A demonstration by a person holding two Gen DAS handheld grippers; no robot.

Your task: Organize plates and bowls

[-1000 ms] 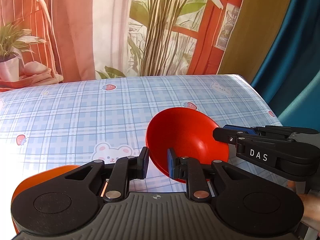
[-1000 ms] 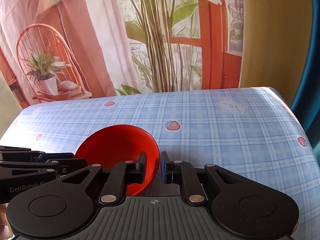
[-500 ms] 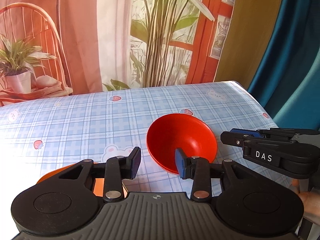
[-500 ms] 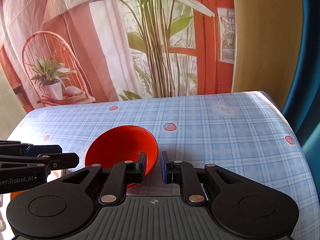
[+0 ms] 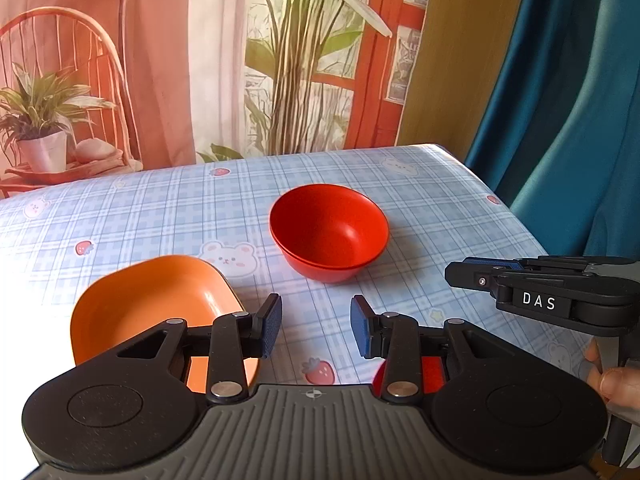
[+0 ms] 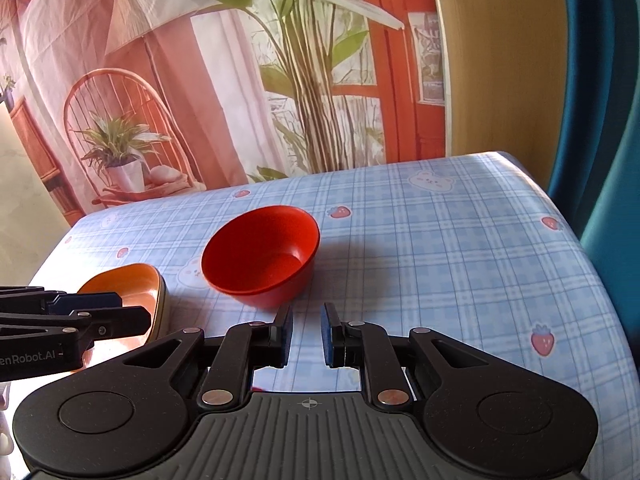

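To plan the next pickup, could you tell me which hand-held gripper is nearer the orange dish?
Left. The left hand-held gripper is right beside the orange dish; the right is farther off, past it.

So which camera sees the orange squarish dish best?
The left wrist view: the orange squarish dish shows most of its inside there. In the right wrist view the left gripper hides much of it.

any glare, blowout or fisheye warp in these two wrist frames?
Left wrist: the tablecloth blows out to white at the left edge, the orange dish shows a glossy highlight, and the far table edge bows. Right wrist: the red bowl casts a soft shadow rightward; focus looks sharp.
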